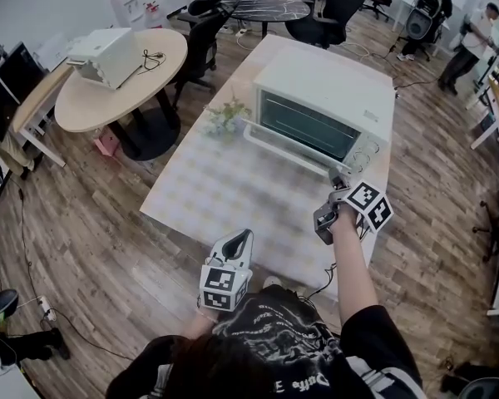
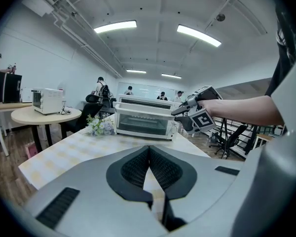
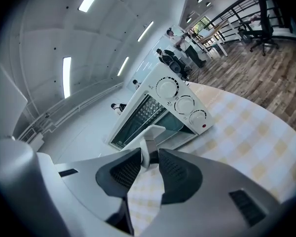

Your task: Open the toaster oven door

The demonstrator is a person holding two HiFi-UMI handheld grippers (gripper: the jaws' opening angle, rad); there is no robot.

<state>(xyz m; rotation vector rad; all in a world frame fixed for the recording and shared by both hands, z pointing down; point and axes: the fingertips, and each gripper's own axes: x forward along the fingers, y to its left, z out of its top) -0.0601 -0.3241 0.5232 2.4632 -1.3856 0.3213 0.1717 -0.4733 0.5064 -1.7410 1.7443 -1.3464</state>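
A white toaster oven [image 1: 320, 110] sat at the far side of the bench [image 1: 208, 198], which had a pale checked cloth on it. Its glass door [image 3: 143, 115] faced the person and looked shut. A long white handle [image 1: 287, 150] ran along the top of the door. Three round knobs [image 3: 185, 104] sat in a row beside the door, on the side where the right tool was.

The right tool [image 3: 149, 154] was up at the oven, at the end of the handle near the knobs. The tip of the handle was between its two jaws. The jaws were a little apart, close on each side of the handle, and a thin dark gap showed on one side. So the tool was not squeezing the handle.

The left tool [image 2: 149, 147] was low, over the near edge of the bench, well apart from the oven. Its jaws were pressed together at the tips and had nothing in them.

A small bunch of flowers [image 1: 226, 116] lay on the bench just beside the oven's left end. A second white oven [image 1: 108, 56] sat on a round bench [image 1: 83, 102] off to the left.
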